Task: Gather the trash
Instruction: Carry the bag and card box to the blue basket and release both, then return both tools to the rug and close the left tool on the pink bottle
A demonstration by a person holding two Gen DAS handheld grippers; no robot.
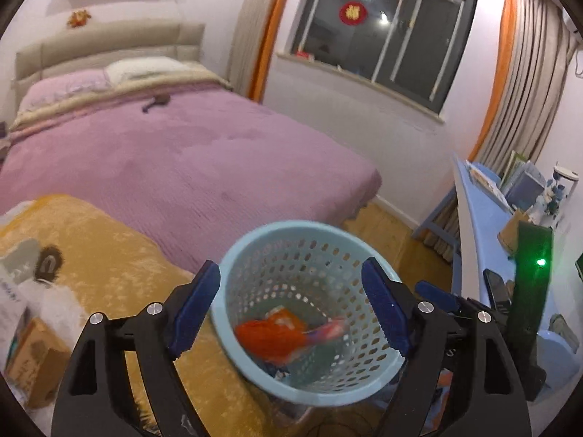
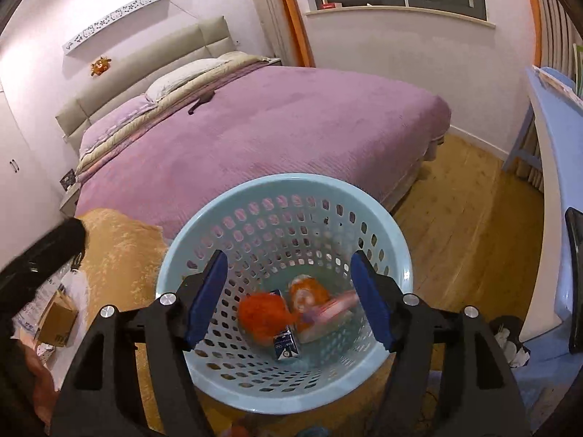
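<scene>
I am seeing my left claw [image 1: 291, 306] and right claw [image 2: 289, 298] both hanging wide apart, gripping nothing, over the light blue basket [image 2: 397, 255]. Inside it, an orange wrapper [image 2: 262, 315] and a small carton [image 2: 286, 344] are lying. Beyond, the purple bed [image 2: 273, 134] is stretching away.

A home bedroom at night: a double bed [image 2: 255, 138] under a purple cover, padded headboard [image 2: 145, 73], curtained dark window [image 1: 386, 36], wood floor [image 2: 466, 225] and a blue desk [image 1: 484, 218] along one wall.
</scene>
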